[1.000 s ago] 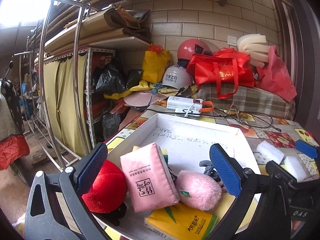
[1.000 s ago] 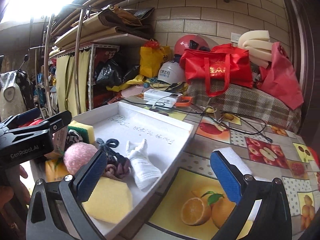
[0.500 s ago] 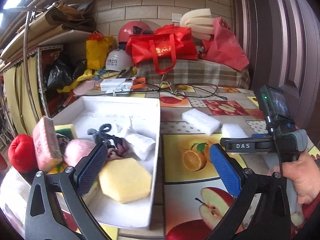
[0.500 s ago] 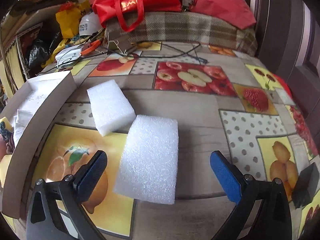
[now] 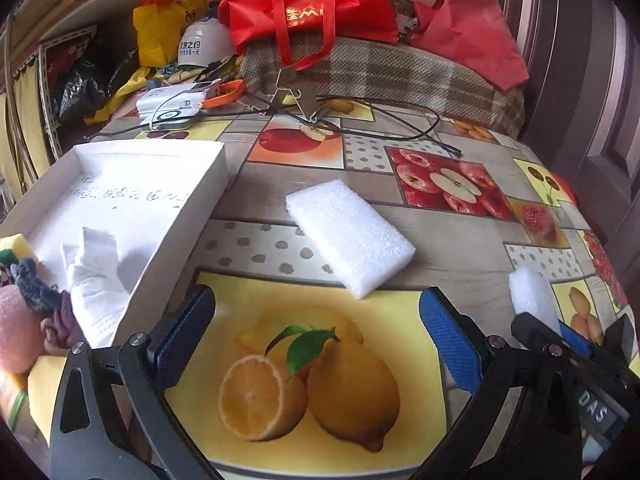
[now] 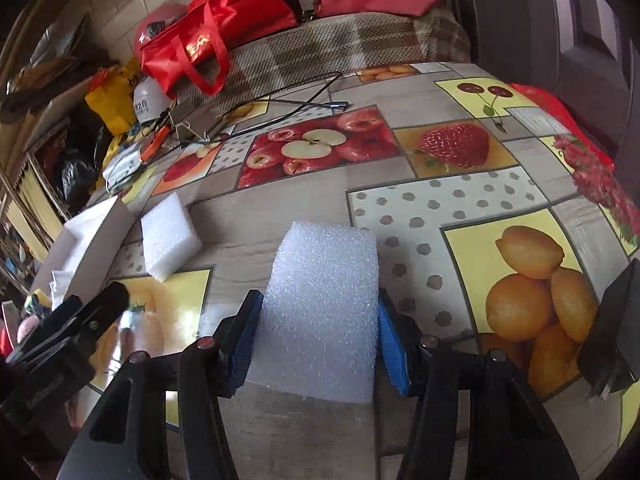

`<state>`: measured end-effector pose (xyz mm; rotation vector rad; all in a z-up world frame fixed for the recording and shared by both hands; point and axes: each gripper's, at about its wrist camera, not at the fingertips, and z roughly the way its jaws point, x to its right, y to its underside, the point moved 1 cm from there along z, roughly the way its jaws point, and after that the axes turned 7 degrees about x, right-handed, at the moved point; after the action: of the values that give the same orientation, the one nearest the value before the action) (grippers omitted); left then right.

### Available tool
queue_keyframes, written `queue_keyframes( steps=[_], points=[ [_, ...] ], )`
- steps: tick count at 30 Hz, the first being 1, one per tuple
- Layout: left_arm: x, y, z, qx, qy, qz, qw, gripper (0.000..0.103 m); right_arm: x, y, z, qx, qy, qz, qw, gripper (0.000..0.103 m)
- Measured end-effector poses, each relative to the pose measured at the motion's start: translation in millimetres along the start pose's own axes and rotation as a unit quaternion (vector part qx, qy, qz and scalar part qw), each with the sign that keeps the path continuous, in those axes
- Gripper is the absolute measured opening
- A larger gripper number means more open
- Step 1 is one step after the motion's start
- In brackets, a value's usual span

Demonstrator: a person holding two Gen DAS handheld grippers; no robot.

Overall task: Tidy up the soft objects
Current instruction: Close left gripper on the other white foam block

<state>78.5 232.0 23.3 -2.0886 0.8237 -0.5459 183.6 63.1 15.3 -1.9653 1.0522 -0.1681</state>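
My right gripper (image 6: 318, 340) is shut on a white foam block (image 6: 322, 308) that rests low over the fruit-print tablecloth; the same block shows at the right of the left wrist view (image 5: 532, 296). My left gripper (image 5: 316, 332) is open and empty above the lemon print. A second white foam block (image 5: 348, 236) lies on the table just beyond it, also in the right wrist view (image 6: 170, 236). The white cardboard box (image 5: 192, 216) at left holds a white sock (image 5: 96, 284), a pink plush (image 5: 16, 328), dark knitted pieces and yellow sponges.
Cables (image 5: 380, 124), a metal clip stand and a white device (image 5: 176, 100) lie at the table's far side. A plaid cushion (image 5: 384, 76) with a red bag (image 5: 308, 8) stands behind. Shelving clutter is at far left. A dark door is at right.
My right gripper moved forward over the nearer foam block and shut on it. My left gripper swung right from the box side, toward the other foam block.
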Motion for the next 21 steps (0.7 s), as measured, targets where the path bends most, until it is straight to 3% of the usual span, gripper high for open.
queue_keyframes(
  steps=[3,10,12,13,14,15,17,21],
  points=[
    [17,-12,20,-0.005,-0.004,0.016,0.9998,0.103,-1,0,-1,0.001,-0.009,0.002,1.0,0.055],
    [29,-26,74,-0.07,-0.065,0.015,0.9952,0.103,-2,0,1,-0.001,-0.024,0.007,1.0,0.055],
    [25,-25,78,-0.077,-0.061,0.006,0.9951,0.101,-5,0,2,-0.003,-0.023,0.002,1.0,0.055],
    [24,-25,76,-0.072,-0.058,0.004,0.9957,0.09,-5,0,2,-0.003,-0.024,0.002,1.0,0.055],
    [25,-26,73,-0.064,-0.051,0.005,0.9966,0.071,-5,0,2,-0.003,-0.025,0.002,1.0,0.055],
    [27,-26,71,-0.058,-0.046,0.013,0.9971,0.065,-5,0,2,-0.003,-0.025,0.003,1.0,0.055],
    [33,-23,67,-0.057,-0.029,0.03,0.9975,0.059,-3,0,2,-0.003,-0.028,0.005,1.0,0.055],
    [31,-18,52,-0.045,-0.005,0.027,0.9986,0.057,0,1,1,0.0,-0.038,0.018,0.999,0.055]
  ],
)
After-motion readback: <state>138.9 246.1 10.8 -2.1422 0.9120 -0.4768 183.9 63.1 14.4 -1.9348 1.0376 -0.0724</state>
